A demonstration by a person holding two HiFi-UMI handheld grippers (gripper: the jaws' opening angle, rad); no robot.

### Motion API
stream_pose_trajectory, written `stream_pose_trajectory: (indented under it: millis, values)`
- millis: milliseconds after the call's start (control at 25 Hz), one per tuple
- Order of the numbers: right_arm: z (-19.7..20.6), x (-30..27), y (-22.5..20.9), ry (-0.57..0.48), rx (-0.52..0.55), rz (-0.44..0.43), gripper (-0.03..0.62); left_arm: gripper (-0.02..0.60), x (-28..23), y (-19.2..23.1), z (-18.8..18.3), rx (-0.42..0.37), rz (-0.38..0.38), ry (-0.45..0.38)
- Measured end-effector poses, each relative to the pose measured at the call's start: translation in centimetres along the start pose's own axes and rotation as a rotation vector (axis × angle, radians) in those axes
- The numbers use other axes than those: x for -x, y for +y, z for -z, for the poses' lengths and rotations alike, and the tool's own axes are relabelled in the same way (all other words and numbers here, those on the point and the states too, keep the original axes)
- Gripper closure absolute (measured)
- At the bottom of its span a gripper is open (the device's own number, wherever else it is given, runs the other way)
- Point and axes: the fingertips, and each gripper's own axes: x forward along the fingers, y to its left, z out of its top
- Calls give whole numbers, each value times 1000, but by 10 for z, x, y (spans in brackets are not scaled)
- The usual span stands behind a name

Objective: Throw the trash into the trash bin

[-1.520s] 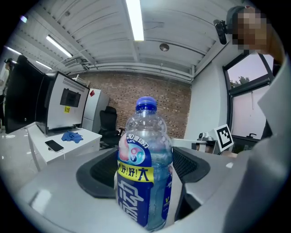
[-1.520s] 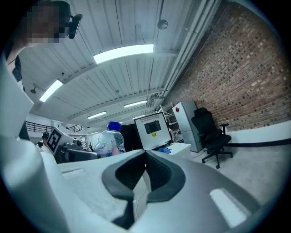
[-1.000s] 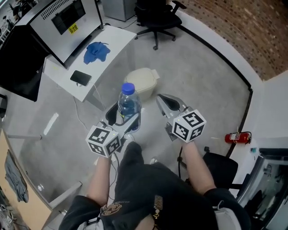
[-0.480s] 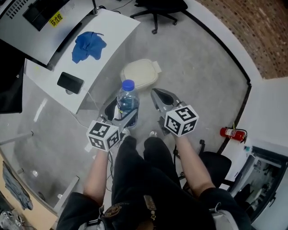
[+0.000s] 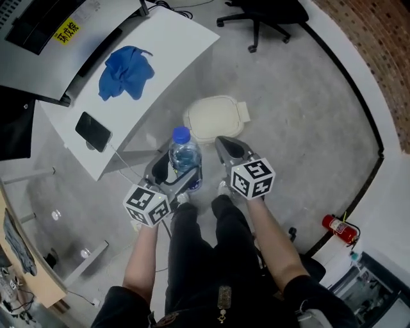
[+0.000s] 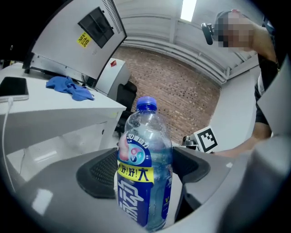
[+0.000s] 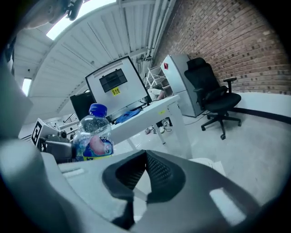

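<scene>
A workroom, something between an office and a lab, seen from above. A white surface (image 5: 173, 51) carries a phone (image 5: 93, 131) on a cable and a blue cloth (image 5: 125, 70). Beside it stands a big screen (image 5: 45, 48) with a yellow label. A black swivel chair (image 5: 275, 9) sits on the grey concrete floor (image 5: 301, 128). A brick wall (image 5: 384, 57) bounds the far side — a red fire extinguisher (image 5: 338, 229) stands at the floor's edge. A cream lidded bin (image 5: 214, 118) sits on the floor by the surface.

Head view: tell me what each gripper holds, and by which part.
The left gripper clamps the water bottle by its labelled lower body, cap up. The right gripper holds nothing; its jaws meet.
</scene>
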Motion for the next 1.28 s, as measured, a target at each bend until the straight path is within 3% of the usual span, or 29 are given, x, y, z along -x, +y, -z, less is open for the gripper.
stream_pose_trajectory:
  millis: [200, 360, 560, 720, 1040, 1280]
  values:
    - [33, -44, -17, 45, 76, -54, 591, 192, -14, 43, 32, 25, -103, 35]
    - [69, -96, -26, 81, 142, -37, 591, 192, -26, 87, 65, 51, -132, 54]
    - [122, -164, -38, 116, 144, 34, 591, 192, -30, 128, 105, 39, -102, 86]
    - [164, -209, -46, 175, 115, 109, 591, 192, -23, 154, 136, 90, -87, 96]
    - [189, -257, -64, 228, 54, 272, 591, 192, -12, 177, 155, 114, -66, 122]
    - [211, -262, -71, 358, 66, 344, 591, 192, -4, 181, 159, 135, -62, 131]
